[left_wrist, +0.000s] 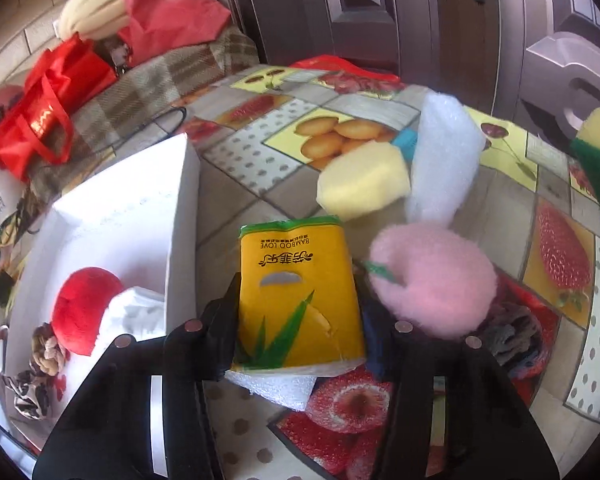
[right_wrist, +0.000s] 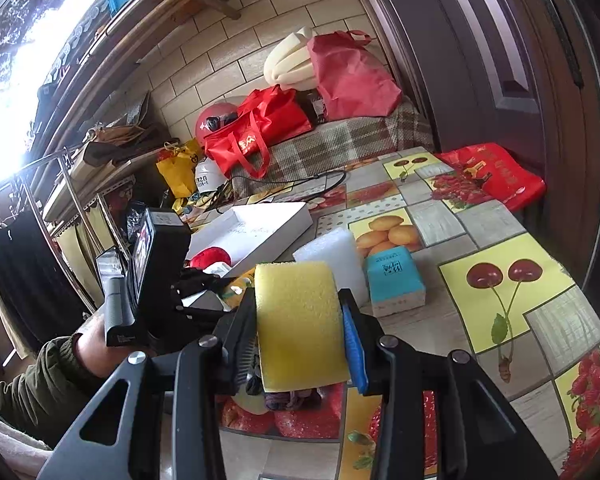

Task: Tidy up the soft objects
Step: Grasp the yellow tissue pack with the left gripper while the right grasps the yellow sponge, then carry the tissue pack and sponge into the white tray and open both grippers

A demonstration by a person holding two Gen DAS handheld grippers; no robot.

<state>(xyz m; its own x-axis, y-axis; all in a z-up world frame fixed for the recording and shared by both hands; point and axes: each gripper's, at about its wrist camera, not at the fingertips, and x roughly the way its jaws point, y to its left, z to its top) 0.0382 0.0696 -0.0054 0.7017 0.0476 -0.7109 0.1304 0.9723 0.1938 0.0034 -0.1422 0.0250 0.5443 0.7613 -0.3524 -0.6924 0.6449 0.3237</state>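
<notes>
Both claws loaded, mid-carry. Left gripper clamped on the yellow tissue pack, jaws narrowed to its width, pack upright btwn the fingers, raised off the table. White box sits just left of that claw, red plush & a white item already inside. Right gripper squeezing the yellow sponge, also held up. Pink puff lies just right of the left claw, foam block ahead-right. Next, prob: swing pack left over the box wall, then release.
</notes>
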